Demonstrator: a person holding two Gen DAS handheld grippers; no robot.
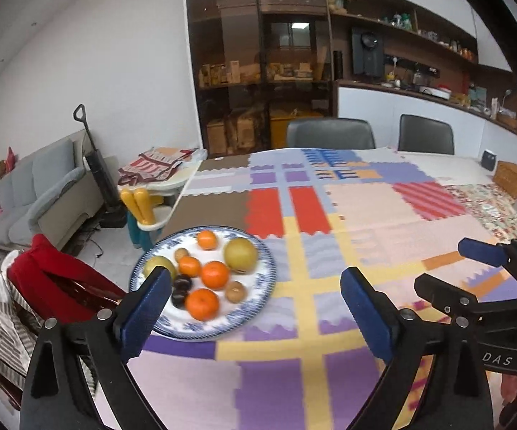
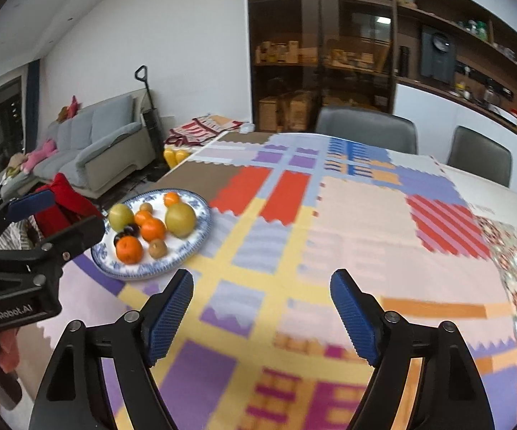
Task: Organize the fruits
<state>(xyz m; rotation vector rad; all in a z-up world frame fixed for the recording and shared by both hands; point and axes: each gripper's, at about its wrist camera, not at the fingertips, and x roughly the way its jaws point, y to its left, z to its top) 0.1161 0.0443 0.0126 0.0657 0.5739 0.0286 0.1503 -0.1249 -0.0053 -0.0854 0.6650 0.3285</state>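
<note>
The blue-rimmed plate [image 1: 258, 247] sits near the table [image 1: 383, 215] edge on a patchwork tablecloth [image 1: 366, 236]. It carries all visible fruit: four oranges [image 1: 215, 274], two yellow-green pears [image 1: 240, 254], dark plums [image 1: 181, 282] and small brown fruits [image 1: 236, 290], packed close together. The left hand-held gripper [image 1: 255, 313] hangs above the cloth with its jaws spread wide and nothing between them; its left pad overlaps the plate's near rim in the left wrist view. The right hand-held gripper [image 2: 261, 317] is likewise spread, empty, over bare cloth to the right of the plate [image 2: 201, 229]. No object lies between either gripper and the plate. Around the table: two dark chairs [image 1: 330, 132] on the far side, a wicker box [image 1: 512, 177], a grey sofa [image 2: 97, 147], a red garment [image 1: 54, 272] on a chair beside the plate.
</note>
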